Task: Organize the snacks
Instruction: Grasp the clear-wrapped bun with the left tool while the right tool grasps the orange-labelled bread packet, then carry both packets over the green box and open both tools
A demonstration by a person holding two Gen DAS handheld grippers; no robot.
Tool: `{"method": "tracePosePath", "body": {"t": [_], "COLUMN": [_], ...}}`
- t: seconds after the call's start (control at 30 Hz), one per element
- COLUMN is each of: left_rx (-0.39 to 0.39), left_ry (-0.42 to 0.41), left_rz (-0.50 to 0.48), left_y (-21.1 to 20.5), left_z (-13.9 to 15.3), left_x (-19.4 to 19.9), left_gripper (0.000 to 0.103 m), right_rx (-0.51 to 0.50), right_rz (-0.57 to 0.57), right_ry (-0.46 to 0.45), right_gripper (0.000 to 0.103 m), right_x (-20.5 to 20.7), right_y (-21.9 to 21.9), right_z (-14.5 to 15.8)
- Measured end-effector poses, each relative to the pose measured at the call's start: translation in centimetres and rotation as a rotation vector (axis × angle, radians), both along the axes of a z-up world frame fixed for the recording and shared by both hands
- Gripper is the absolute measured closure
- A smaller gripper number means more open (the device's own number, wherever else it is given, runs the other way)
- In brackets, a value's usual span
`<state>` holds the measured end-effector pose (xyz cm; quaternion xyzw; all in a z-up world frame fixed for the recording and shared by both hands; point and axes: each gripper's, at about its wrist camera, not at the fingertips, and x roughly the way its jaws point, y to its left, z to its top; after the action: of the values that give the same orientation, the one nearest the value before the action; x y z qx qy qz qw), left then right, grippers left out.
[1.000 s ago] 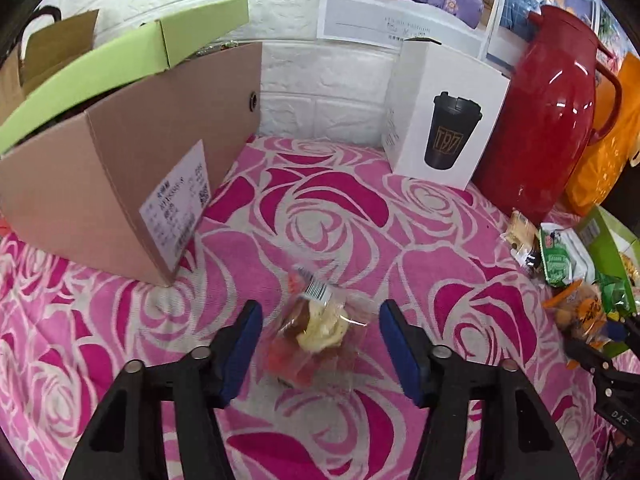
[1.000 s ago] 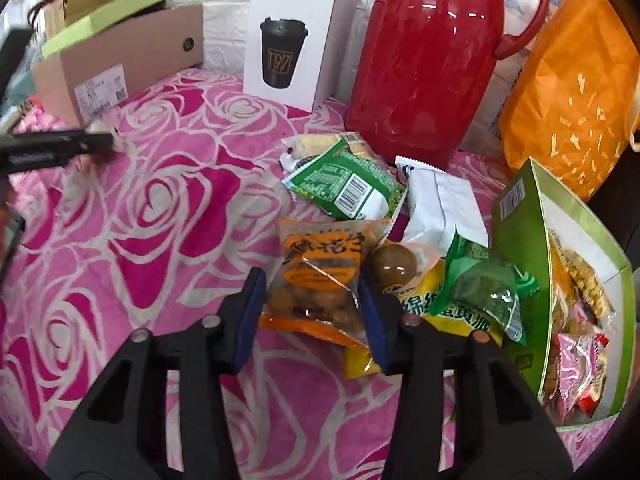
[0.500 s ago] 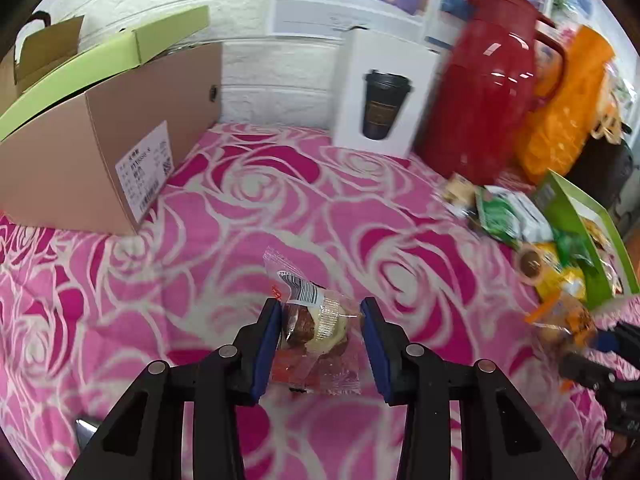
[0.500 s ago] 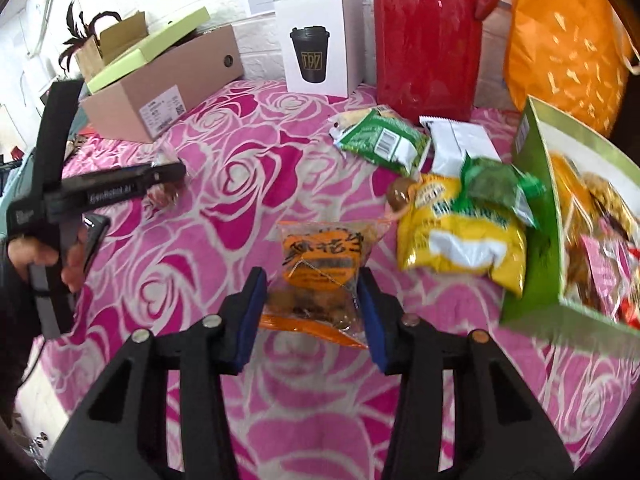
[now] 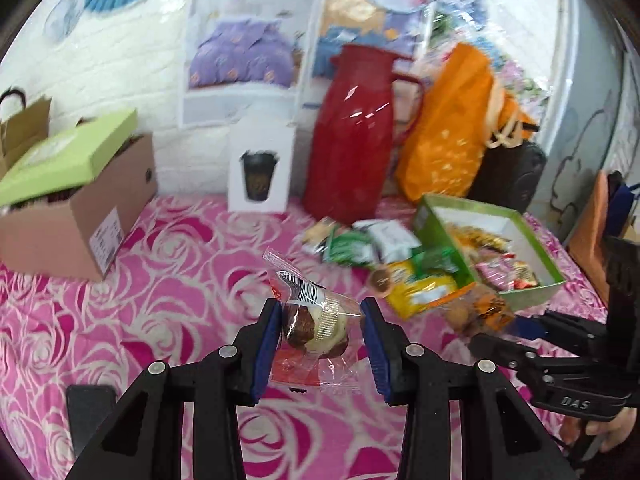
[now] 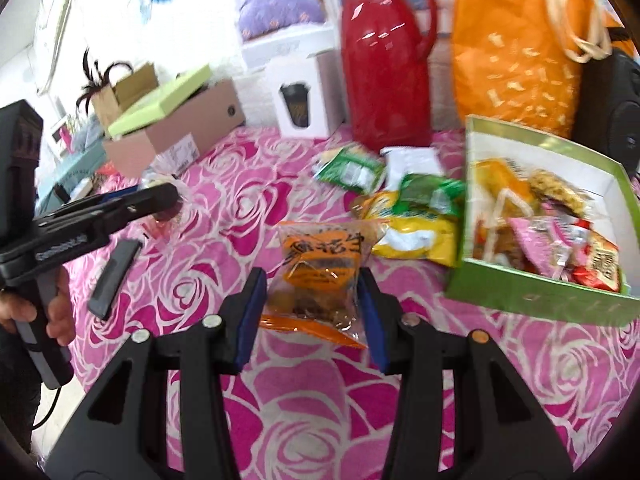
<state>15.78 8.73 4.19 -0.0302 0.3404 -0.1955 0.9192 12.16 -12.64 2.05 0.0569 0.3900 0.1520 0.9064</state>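
Above the rose-print worktop (image 5: 168, 280): left tool (image 5: 320, 336) partly closed, clamping clear-wrapped pastry (image 5: 316, 328); right tool (image 6: 310, 308) partly closed, clamping orange snack packet (image 6: 320, 272).

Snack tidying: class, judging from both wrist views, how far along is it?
Done: the green box already holds several packets. In hand: the left gripper grips a clear-wrapped cake, and the right gripper grips an orange packet. Left: the yellow packet and green packets still lie on the pink cloth.

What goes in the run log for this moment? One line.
left claw: grips clear-wrapped pastry | right claw: grips orange snack bag | green box: open
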Motion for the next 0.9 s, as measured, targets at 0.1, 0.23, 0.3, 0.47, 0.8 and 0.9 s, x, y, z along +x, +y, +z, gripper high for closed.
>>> {"method": "tracePosePath", "body": {"t": [0.1,0.23,0.3,0.47,0.8,0.9], "left_rx": [-0.034,-0.064,-0.069,-0.052,-0.011,0.0], "left_ry": [-0.031,-0.041,-0.034,-0.021,0.019,0.031], "left_rz": [-0.046,-0.105,-0.138,-0.226,-0.329,-0.331], "left_y": [-2.1,-6.0,-8.2,-14.9,-24.7,-25.9], "left_z": [2.0,3.2,3.3,3.0,1.3,0.5], "left_x": [-0.4,0.1,0.6,1.9,4.9,5.7], "left_gripper": [0.062,0.062,0.062,0.062,0.062,0.061], "right_rx": [0.016,0.046,0.056,0.063,0.035,0.032], "right_rz": [-0.072,-0.196,-0.261,-0.386,-0.43,-0.43], "right_ry": [-0.026,-0.052,-0.06,-0.071,-0.069,-0.066], "right_gripper": [0.055,0.055,0.055,0.055,0.055,0.055], "right_x": [-0.9,-2.1,-2.8,-3.7,-0.7,0.4], "right_y": [-3.3,-8.9,-11.9,-18.0,-23.3,-24.0], "right_z": [0.8,1.5,1.7,1.8,0.7,0.0]}}
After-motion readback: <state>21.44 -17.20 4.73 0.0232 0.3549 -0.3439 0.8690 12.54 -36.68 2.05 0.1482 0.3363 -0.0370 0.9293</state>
